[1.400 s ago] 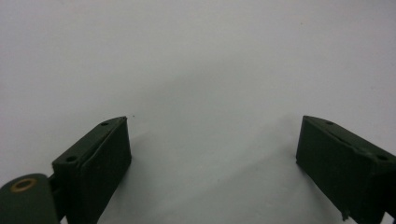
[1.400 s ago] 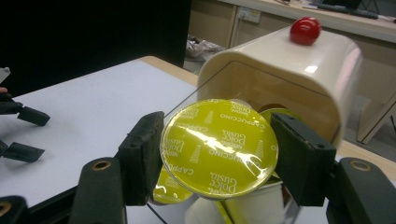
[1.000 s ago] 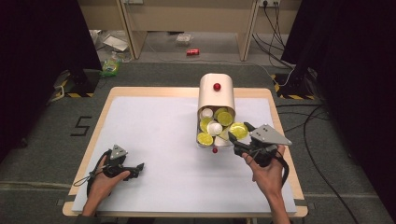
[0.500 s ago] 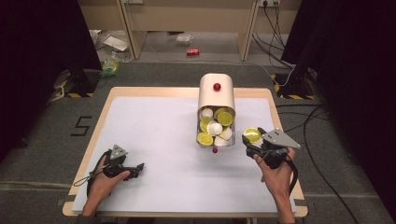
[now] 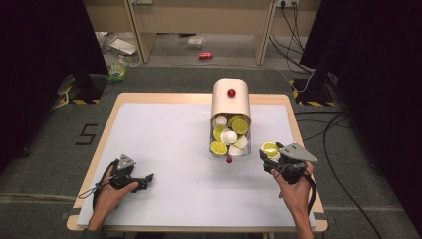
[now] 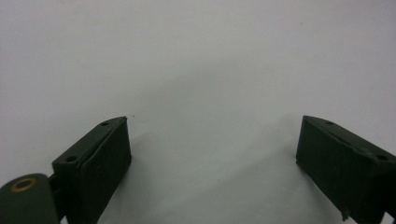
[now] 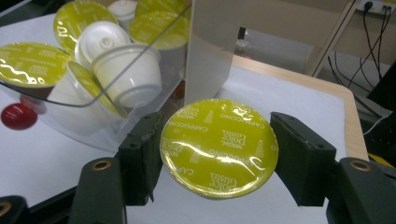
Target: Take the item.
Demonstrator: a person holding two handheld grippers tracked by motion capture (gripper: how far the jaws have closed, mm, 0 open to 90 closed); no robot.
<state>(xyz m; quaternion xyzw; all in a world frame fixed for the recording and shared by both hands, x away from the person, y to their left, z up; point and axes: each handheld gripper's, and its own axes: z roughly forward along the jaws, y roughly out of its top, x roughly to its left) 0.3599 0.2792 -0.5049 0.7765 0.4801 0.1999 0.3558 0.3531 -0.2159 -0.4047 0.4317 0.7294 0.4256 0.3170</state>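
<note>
I have the right gripper [image 5: 271, 154] at the right of the high view, low over the white table surface [image 5: 169, 144], just right of the dispenser's open end. Its jaws are closed on a coffee capsule with a yellow-green foil lid [image 7: 219, 145], which fills the lower middle of the right gripper view; the two black pads press its rim from either side and the lid, printed "Cappuccino", faces the camera. In the high view the same capsule [image 5: 270, 149] shows as a yellow disc at the gripper's tip.

The cream, round-topped capsule dispenser with a red knob [image 5: 230, 102] lies in the upper middle of the high view, its clear front tray [image 5: 226, 153] pointing down the frame. Inside lie more yellow-lidded and white capsules [image 7: 123, 70], seen at the upper left of the right gripper view behind the clear wall. A small red ball [image 7: 17, 116] sits at that view's left edge.

My left gripper [image 5: 144, 180] rests at the lower left of the high view, well apart from the dispenser. In the left gripper view its jaws stand wide with bare white table between them
</note>
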